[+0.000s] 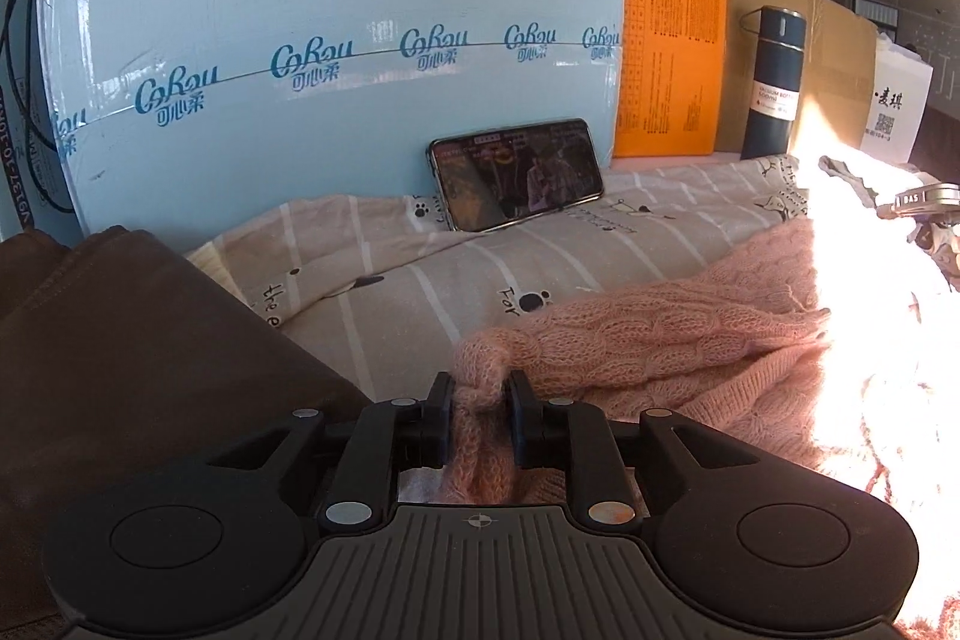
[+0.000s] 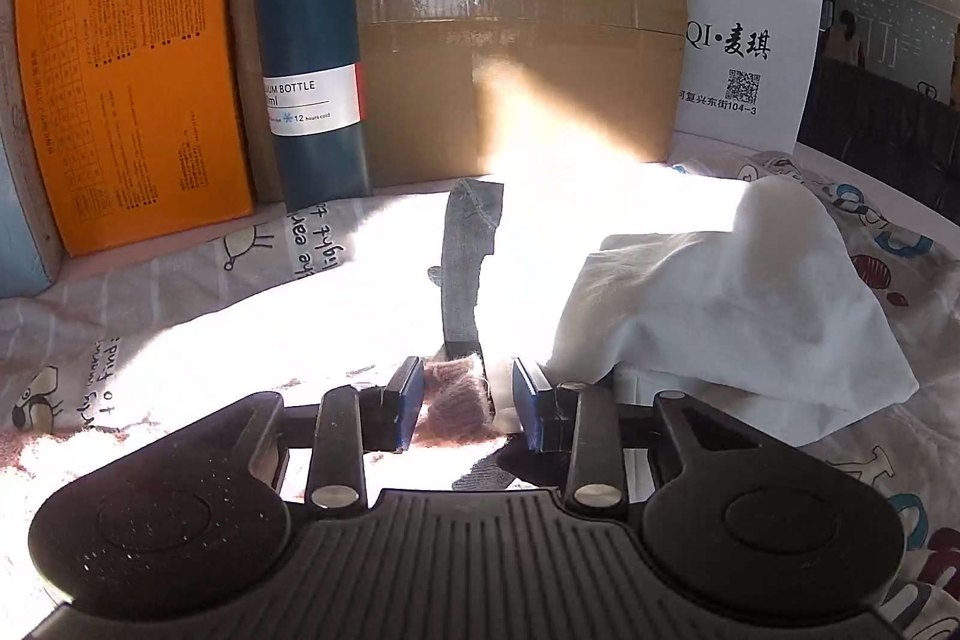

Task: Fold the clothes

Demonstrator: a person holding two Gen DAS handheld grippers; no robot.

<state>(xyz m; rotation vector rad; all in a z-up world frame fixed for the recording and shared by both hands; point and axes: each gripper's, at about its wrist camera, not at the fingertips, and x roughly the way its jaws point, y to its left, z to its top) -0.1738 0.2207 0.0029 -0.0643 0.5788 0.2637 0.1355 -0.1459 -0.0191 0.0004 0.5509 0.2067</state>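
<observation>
Left wrist view: left gripper [image 1: 480,394] pinches pink sweater [image 1: 672,334] sleeve, stretching lengthwise toward the right.

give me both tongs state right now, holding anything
Left tongs: shut on a bunched bit of the pink knit sweater.
Right tongs: open, pink knit between the pads but not pinched.

The pink sweater [image 1: 690,334] is fuzzy cable-knit wool; the patterned sheet [image 1: 420,268] is smooth matt cotton. The left tool [image 1: 478,400] is matt black plastic. The vacuum bottle [image 2: 312,58] is satin metal, the cardboard box [image 2: 540,58] carries glossy tape, and the white cloth [image 2: 720,304] looks soft.
</observation>
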